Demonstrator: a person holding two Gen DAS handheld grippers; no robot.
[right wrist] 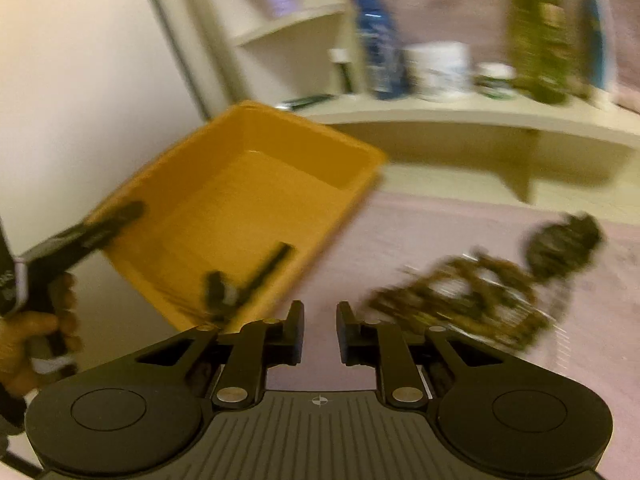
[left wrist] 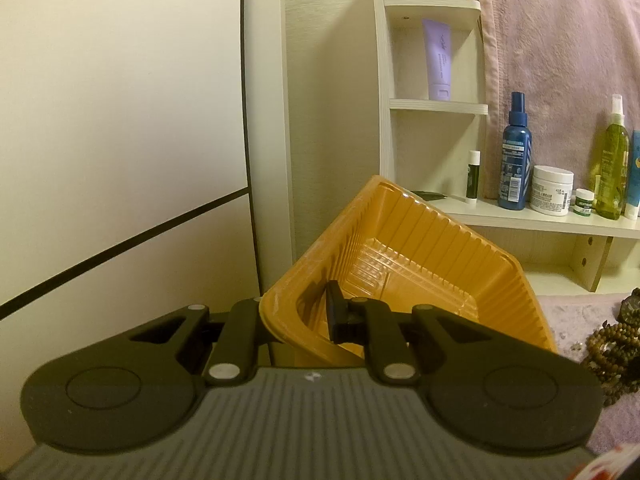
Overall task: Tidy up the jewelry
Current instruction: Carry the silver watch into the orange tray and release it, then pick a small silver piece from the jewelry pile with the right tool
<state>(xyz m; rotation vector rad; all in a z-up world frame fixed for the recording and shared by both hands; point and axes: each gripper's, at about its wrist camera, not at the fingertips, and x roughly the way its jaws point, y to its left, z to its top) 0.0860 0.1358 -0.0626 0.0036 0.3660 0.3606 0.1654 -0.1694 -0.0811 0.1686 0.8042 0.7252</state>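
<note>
The left gripper (left wrist: 304,320) is clamped on the near wall of the orange tray (left wrist: 420,240), one finger inside the tray and the other outside it, so the thin plastic rim sits pinched between the pads. The right gripper (right wrist: 320,336) holds nothing; its jaws stand a narrow gap apart over the pink cloth (right wrist: 440,216), touching nothing that can be seen. The tray is a ribbed rectangular plastic dish, and it is lifted and tilted, its open side facing the cameras and its long axis running away from the left gripper toward the shelf (left wrist: 540,220). A small dark item lies in its near corner (too blurred to name). The beaded bracelets (right wrist: 460,300) lie heaped on the cloth just right of the right gripper, well clear of the tray.
</note>
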